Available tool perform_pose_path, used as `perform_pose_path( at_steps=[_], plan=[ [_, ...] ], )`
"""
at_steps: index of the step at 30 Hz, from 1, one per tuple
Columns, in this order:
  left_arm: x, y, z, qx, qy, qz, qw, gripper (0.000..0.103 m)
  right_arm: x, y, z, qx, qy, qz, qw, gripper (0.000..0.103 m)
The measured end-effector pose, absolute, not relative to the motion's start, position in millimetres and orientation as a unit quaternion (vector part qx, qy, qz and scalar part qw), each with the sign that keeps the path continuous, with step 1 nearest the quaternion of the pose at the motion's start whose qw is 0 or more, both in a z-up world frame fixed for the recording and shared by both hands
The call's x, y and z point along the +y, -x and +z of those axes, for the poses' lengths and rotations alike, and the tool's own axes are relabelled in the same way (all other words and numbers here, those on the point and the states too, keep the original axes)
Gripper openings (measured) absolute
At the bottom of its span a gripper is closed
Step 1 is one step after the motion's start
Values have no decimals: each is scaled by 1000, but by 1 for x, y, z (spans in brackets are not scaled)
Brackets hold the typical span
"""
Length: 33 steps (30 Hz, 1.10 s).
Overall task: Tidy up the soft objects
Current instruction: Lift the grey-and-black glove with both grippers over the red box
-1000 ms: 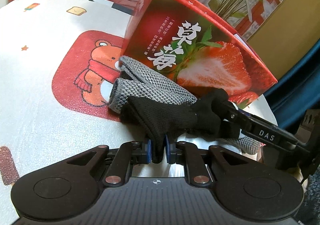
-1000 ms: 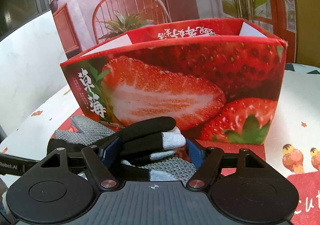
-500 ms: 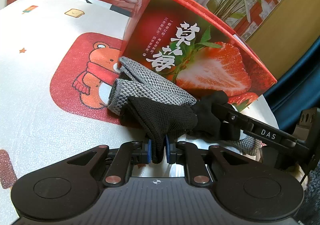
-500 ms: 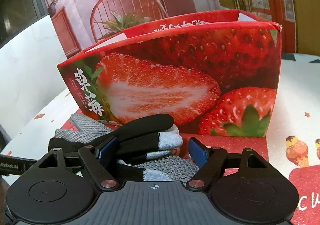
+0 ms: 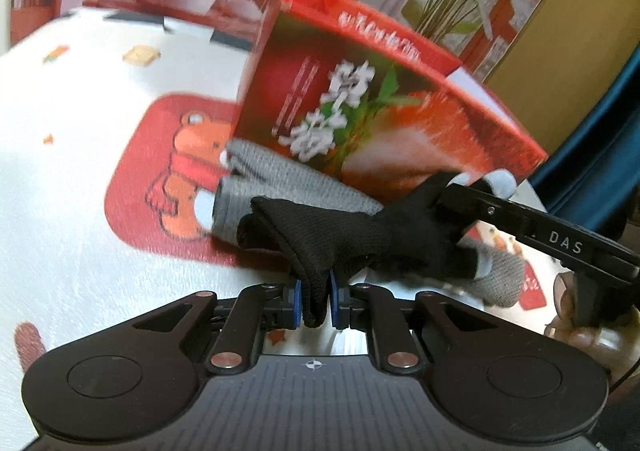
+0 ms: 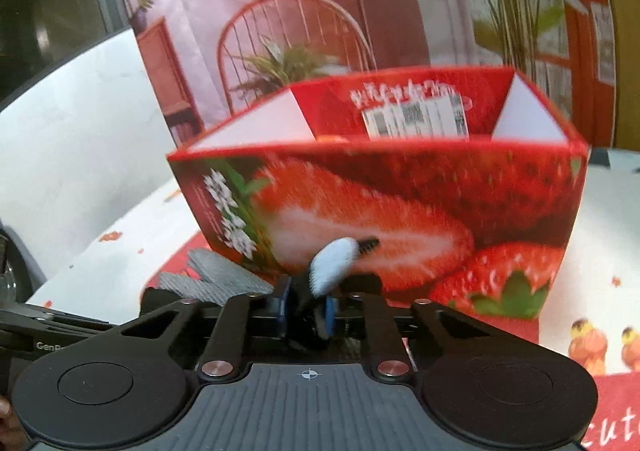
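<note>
Presently, the left claw (image 5: 314, 301) is clamped on the cuff end of the black glove (image 5: 348, 239), low centre of the left wrist view, while the right claw (image 6: 307, 309) is closed on the same glove's finger end, where a pale grey fingertip (image 6: 334, 261) sticks up between the blue pads at centre frame. The glove hangs stretched between the two claws, just in front of the strawberry box (image 6: 400, 211); whether any part of it touches the table cannot be told. A grey knitted glove (image 5: 280, 187) lies beneath and behind it, resting against the foot of the box in the middle of the left wrist view. Judged from the sag and folds, the black glove is light, limp knit fabric: it will droop and fold wherever unsupported, is unlikely to slip from the pads, and is not fragile. Holding at cuff and fingers, as now, looks the soundest way to keep it spread. The box is open-topped, its interior visible at upper centre of the right wrist view, and appears the likely receptacle. The table (image 5: 80, 211) carries a white cloth printed with a cartoon bear on a red panel. A backdrop picturing potted plants and a chair fills the upper frame in both views.
</note>
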State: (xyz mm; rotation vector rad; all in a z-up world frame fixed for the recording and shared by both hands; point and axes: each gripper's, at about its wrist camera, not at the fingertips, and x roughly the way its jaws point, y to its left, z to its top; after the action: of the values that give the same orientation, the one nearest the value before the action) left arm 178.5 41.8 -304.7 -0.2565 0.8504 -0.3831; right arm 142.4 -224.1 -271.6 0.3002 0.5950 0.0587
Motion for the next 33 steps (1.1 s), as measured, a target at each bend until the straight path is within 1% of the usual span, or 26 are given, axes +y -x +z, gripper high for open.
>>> perform_pose_path(
  at_steps=[3, 9, 12, 15, 16, 18, 20, 25, 27, 31, 32, 33],
  plan=[
    [42, -173, -289, 386, 122, -189, 895, 14, -225, -136, -257, 273, -149, 32, 950, 11],
    [39, -164, -258, 343, 114, -205, 910, 14, -229, -124, -231, 232, -152, 34, 960, 9],
    [36, -160, -253, 339, 113, -207, 911, 14, -232, -121, -225, 228, -149, 33, 962, 7],
    [34, -159, -259, 351, 112, -202, 908, 14, -234, -119, -229, 236, -152, 24, 959, 7],
    [36, -159, -261, 356, 113, -199, 906, 14, -235, -119, -232, 245, -153, 16, 957, 8],
    [41, -158, -268, 365, 117, -194, 903, 14, -236, -120, -241, 262, -160, 5, 952, 20],
    [45, -157, -274, 373, 121, -189, 900, 14, -236, -118, -248, 273, -170, 5, 947, 27],
    [46, -158, -286, 389, 124, -182, 895, 14, -228, -127, -262, 301, -159, 9, 940, 34],
    [47, -158, -290, 394, 125, -180, 893, 14, -225, -136, -269, 316, -160, 10, 935, 41],
    [49, -160, -295, 401, 130, -177, 889, 14, -221, -150, -282, 338, -168, 12, 926, 41],
    [49, -160, -296, 402, 131, -177, 889, 14, -220, -151, -285, 340, -171, 15, 924, 40],
    [48, -160, -296, 403, 131, -176, 888, 14, -219, -153, -287, 342, -174, 19, 923, 35]
  ],
)
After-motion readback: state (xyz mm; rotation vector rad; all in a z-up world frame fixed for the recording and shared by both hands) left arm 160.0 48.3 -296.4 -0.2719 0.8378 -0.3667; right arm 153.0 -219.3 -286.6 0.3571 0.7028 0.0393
